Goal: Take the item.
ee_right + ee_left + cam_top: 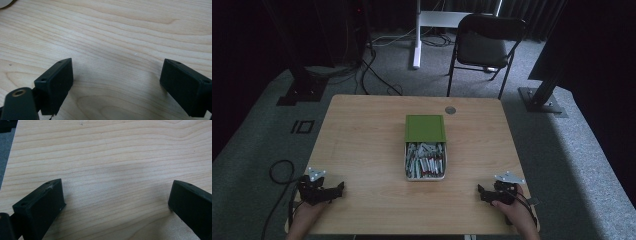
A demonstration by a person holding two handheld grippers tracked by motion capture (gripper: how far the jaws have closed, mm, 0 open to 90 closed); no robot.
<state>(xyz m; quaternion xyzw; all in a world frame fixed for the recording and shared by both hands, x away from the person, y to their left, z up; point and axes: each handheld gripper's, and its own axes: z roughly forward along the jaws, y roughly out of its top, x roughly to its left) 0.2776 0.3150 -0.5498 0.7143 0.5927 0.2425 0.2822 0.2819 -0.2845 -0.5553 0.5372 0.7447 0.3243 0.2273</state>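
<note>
I have both grippers parked low on the near edge of the table point(362, 125), a pale wood-grain top with rounded corners. My left gripper point(337, 189) sits at the near left corner and my right gripper point(482, 192) at the near right, well apart, each a matte black block with a grey 3-cornered plate on top and a cable trailing off it. In the left gripper view point(116, 197) the 2 jaws are blunt rectangular pads with small screw holes, spread wide with bare wavy grain between them; the left pad is scuffed white near its tip. The right gripper view point(116, 76) reads the same: 2 squared black pads spread apart, holding nothing, smooth board between them.

The box point(425, 175) lies midway between the grippers and further in, at the table's centre. It is a shallow rectangular tray with a light rim, packed with small pale stick-shaped pieces, some with red ends; they are too small and jumbled for me to name. Its flat green lid point(425, 127) lies touching the far end of the box, matte and square-cornered.

A small round grey disc point(450, 110) sits near the far edge. Beyond the table a black folding chair point(484, 47) stands on grey carpet, its surroundings dark. My hands are cut off at the frame's bottom.
</note>
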